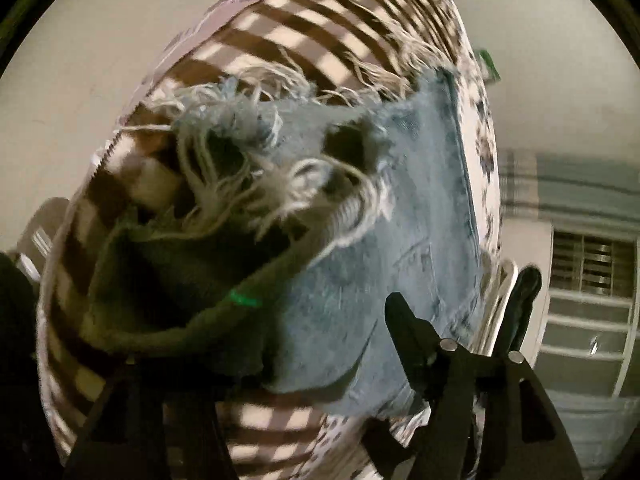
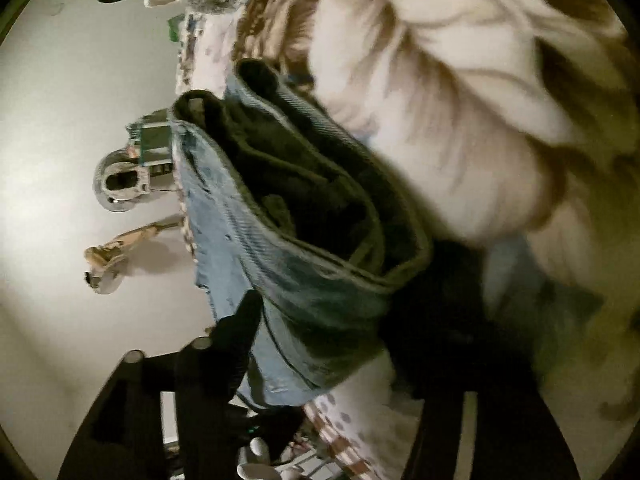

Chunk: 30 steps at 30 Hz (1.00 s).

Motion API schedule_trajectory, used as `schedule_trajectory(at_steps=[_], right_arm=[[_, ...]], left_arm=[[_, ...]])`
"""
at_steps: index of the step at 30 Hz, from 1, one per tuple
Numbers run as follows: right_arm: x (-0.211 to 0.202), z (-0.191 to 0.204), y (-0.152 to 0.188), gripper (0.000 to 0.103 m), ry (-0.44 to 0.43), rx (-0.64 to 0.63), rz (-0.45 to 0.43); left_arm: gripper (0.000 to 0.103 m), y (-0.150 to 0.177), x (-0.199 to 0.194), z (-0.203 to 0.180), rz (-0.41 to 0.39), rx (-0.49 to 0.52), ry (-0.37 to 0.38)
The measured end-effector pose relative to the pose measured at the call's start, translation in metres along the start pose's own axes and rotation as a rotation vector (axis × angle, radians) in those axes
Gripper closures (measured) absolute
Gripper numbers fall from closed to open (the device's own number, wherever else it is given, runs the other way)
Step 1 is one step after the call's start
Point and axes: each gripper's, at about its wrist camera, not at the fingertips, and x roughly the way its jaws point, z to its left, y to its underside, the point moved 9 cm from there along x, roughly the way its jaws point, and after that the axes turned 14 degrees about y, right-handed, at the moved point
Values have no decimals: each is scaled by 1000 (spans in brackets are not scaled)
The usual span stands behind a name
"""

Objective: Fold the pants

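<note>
Light blue ripped jeans (image 1: 360, 280) with frayed white threads (image 1: 248, 184) hang close to the left wrist camera over a brown-and-cream checked bedspread (image 1: 304, 32). My left gripper (image 1: 320, 344) is shut on a bunched fold of the jeans; its right finger (image 1: 412, 328) shows, the left finger is hidden under cloth. In the right wrist view the jeans (image 2: 280, 248) are folded in layers, dark inside. My right gripper (image 2: 340, 320) is shut on that folded edge; its left finger (image 2: 236, 320) presses the denim, the right finger is lost in shadow.
A floral sheet (image 1: 484, 128) edges the bed. White shelves (image 1: 584, 320) stand to the right. A pale floor (image 2: 80, 120) holds a round grey object (image 2: 120, 184) and a slipper (image 2: 116, 252). A patterned blanket (image 2: 460, 100) fills the right view's upper part.
</note>
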Motion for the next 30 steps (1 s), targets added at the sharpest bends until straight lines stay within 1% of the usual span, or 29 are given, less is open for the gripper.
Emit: schedule_trajectory(at_steps=[2, 5, 6, 7, 8, 9, 11, 15, 16, 18, 20, 22, 23, 24, 28, 30], right_arm=[[2, 8, -4, 33, -6, -14, -10], [7, 17, -8, 33, -9, -6, -28], [9, 19, -11, 33, -4, 4, -40], [10, 21, -12, 40, 16, 15, -51], [11, 24, -12, 59, 34, 17, -59], [11, 27, -13, 65, 53, 14, -71], [8, 34, -9, 73, 62, 31, -87], [-17, 55, 1, 78, 65, 37, -114], [-28, 58, 1, 79, 65, 39, -118], [-48, 76, 9, 80, 60, 53, -125], [-75, 82, 16, 81, 64, 52, -132], [-107, 100, 23, 81, 55, 62, -144], [-125, 99, 24, 81, 54, 64, -150], [-142, 110, 24, 81, 46, 68, -161], [-217, 147, 16, 82, 16, 89, -234], [-266, 164, 6, 81, -12, 108, -301]], left_arm=[[41, -2, 3, 1, -21, -25, -15], [43, -3, 4, -4, -42, -30, -62], [47, -3, 5, -9, -54, -13, -83], [53, -6, 7, -13, -64, 3, -103], [74, -8, 6, -16, -82, 23, -117], [79, -11, 4, -21, -94, 55, -134], [81, -14, 4, -32, -94, 89, -136], [82, -13, -10, -73, -72, 203, -156], [82, -12, -14, -83, -67, 215, -156], [82, -14, -29, -103, -51, 234, -158], [82, -15, -38, -131, -28, 266, -153], [82, -16, -43, -166, -2, 304, -140], [82, -16, -46, -184, 14, 328, -135], [82, -16, -46, -206, 34, 355, -126], [82, -7, -34, -289, 110, 416, -56], [82, 3, -20, -339, 160, 451, 4]])
